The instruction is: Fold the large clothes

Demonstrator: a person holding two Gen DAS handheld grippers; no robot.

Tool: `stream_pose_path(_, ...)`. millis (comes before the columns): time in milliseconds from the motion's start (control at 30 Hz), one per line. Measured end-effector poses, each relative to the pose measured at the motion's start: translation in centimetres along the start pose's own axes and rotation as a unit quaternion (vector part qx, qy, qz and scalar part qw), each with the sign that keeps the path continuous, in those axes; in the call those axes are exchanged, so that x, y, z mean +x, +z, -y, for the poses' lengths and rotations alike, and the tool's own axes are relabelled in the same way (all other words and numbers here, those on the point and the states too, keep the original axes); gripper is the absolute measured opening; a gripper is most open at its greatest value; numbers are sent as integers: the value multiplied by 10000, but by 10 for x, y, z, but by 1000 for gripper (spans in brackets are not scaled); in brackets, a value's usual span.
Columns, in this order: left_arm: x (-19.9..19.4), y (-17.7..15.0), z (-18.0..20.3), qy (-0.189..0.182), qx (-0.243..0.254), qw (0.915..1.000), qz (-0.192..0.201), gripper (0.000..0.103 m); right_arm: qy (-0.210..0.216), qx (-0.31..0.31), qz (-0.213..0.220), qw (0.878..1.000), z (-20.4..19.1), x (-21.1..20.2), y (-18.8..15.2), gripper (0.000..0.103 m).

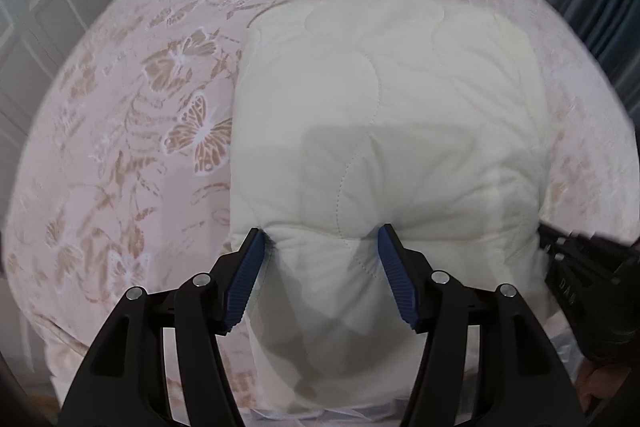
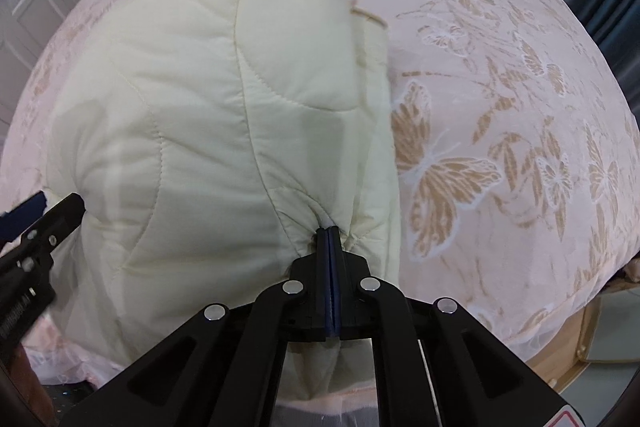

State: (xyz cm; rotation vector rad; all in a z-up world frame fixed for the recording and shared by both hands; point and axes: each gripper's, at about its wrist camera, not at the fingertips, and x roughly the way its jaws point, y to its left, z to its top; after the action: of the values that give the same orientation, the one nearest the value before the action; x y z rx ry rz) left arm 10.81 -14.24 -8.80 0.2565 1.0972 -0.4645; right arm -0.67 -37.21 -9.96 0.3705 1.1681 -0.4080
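Cream quilted garment (image 1: pixel 384 131) lay folded on a bed, over a pink bedspread (image 1: pixel 132 131) printed with tan butterflies. White letters reading roughly "DAN" showed on the black body of the right gripper (image 1: pixel 576 259) at the right edge of the left wrist view, though blur made the reading uncertain; a red-edged label at the lower corner of the right wrist view was too cropped to read.

Left gripper (image 1: pixel 322 239): blue pads stood apart, straddling the garment's near edge, the left pad touching a puckered fold.

Right gripper (image 2: pixel 329 231): jaws were brought together, clamped on a pinch of the garment's near right corner. The left gripper's black finger (image 2: pixel 66 211) met the garment's left side.
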Motion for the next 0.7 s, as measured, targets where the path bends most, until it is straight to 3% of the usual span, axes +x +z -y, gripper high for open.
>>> stream_pose_path(33,-6,3,-10,-185,-222,9996,32,59,97,100,90,9999,4,-8,-1,8)
stream_pose_path(100,-14,6,-24,-240,-471,9985,121,67,154,320,312,9989,12,-23,-3,20)
stream_pose_path(167,-20,12,-39,-236,-671,9972,235,75,144,555,568,9967,23,-35,-4,50)
stream_pose_path(233,-16,16,-47,-230,-744,9967,223,83,271,701,587,9954,29,-35,-2,57)
stream_pose_path(300,-4,18,-52,-264,-790,9965,29,84,432,833,428,9947,34,-26,-1,59)
stream_pose_path(367,11,19,-54,-526,-921,9942,-148,87,548,963,345,9932,37,-19,-1,59)
stream_pose_path(700,34,28,-29,-744,-816,9938,-130,98,748,1187,3,9901,37,23,-4,67)
